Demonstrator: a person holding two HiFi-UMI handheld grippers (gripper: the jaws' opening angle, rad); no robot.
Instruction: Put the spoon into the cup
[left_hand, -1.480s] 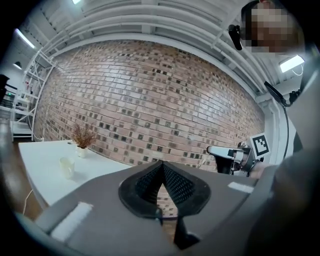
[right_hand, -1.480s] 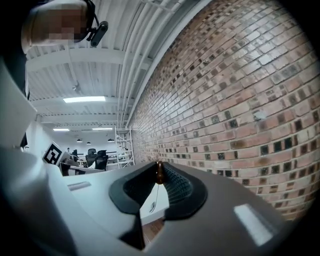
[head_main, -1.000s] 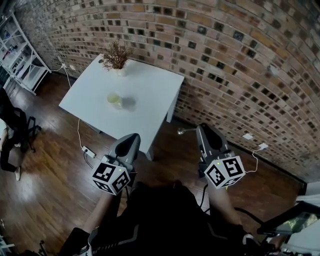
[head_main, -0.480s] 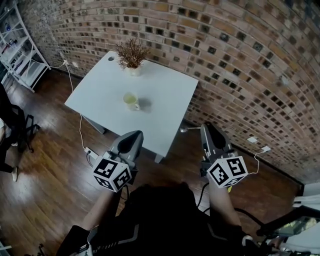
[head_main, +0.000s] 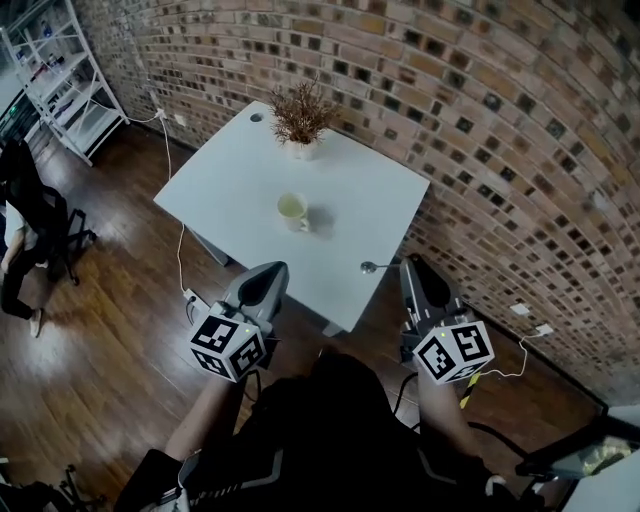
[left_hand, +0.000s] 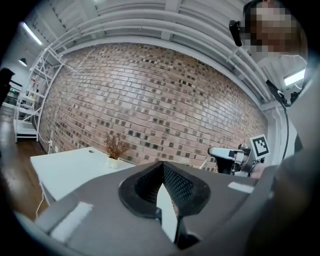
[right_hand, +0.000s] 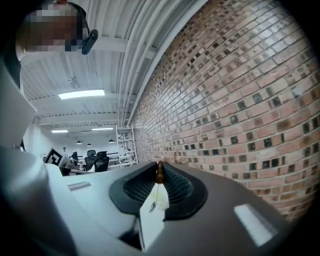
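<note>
- Since the earlier head view, both grippers have come closer to the white table (head_main: 240, 190). Its near corner now lies between them, and the cup (head_main: 292, 209) sits nearer the middle of the picture.
- Head view: the left gripper (head_main: 270, 272) is over the table's near edge with nothing at its tip. The right gripper (head_main: 408, 265) is just off the table's right side and carries the spoon (head_main: 369, 267). The spoon's thin stem runs leftward from the jaw tips, and its small bowl is over the table's near right edge.
- Head view, on the table: the cup stands upright near the middle, well apart from the spoon and both grippers. A potted dry plant (head_main: 302, 115) stands at the far edge by the brick wall (head_main: 480, 120).
- Left gripper view: the jaws of the left gripper (left_hand: 162, 167) are pressed together at their tips. Nothing is between them, and only a narrow wedge of gap shows lower down. The table (left_hand: 65, 170) and plant (left_hand: 116, 146) lie ahead, and the other gripper (left_hand: 235, 157) is off to the right.
- Right gripper view: the right gripper (right_hand: 159, 170) is clenched on the spoon (right_hand: 159, 176). Its brown knob-like end is pinched between the jaw tips, and the fine stem drops into the gap below.
</note>
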